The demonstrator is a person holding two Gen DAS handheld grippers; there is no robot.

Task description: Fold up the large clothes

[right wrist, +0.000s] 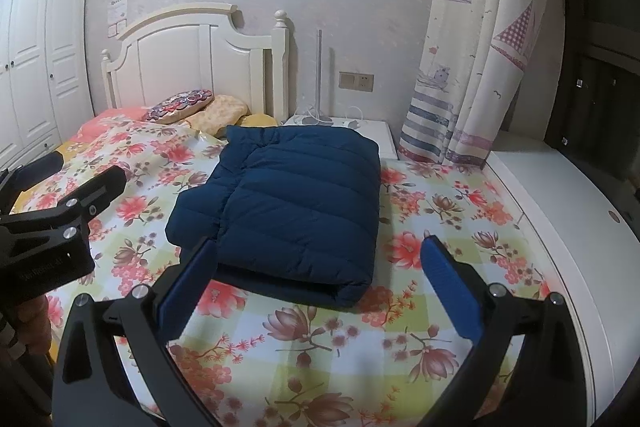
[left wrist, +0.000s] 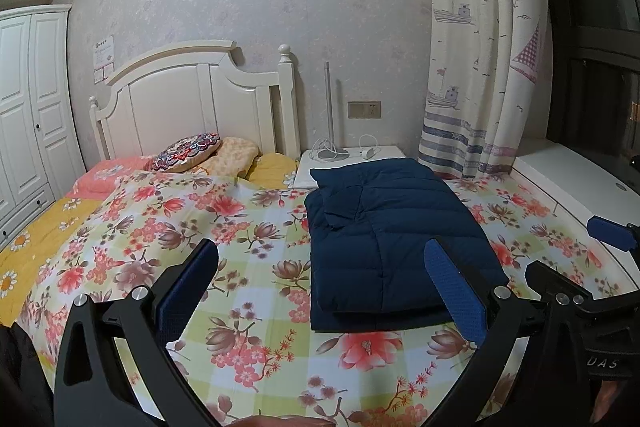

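Note:
A navy quilted down jacket [left wrist: 384, 239] lies folded into a thick rectangle on the floral bed cover [left wrist: 240, 247]; it also shows in the right wrist view [right wrist: 292, 207]. My left gripper [left wrist: 320, 267] is open and empty, held above the bed in front of the jacket's near left corner. My right gripper [right wrist: 316, 259] is open and empty, hovering just in front of the jacket's near edge. Each gripper appears at the edge of the other's view: the right one [left wrist: 576, 267], the left one [right wrist: 72, 183]. Neither touches the jacket.
Pillows [left wrist: 188, 153] and a white headboard [left wrist: 192, 99] stand at the bed's far end. A white nightstand [left wrist: 348, 157] with a lamp and cables sits behind the jacket. A curtain [left wrist: 480, 47] and a white ledge [right wrist: 560, 211] are on the right, a wardrobe [left wrist: 28, 107] on the left.

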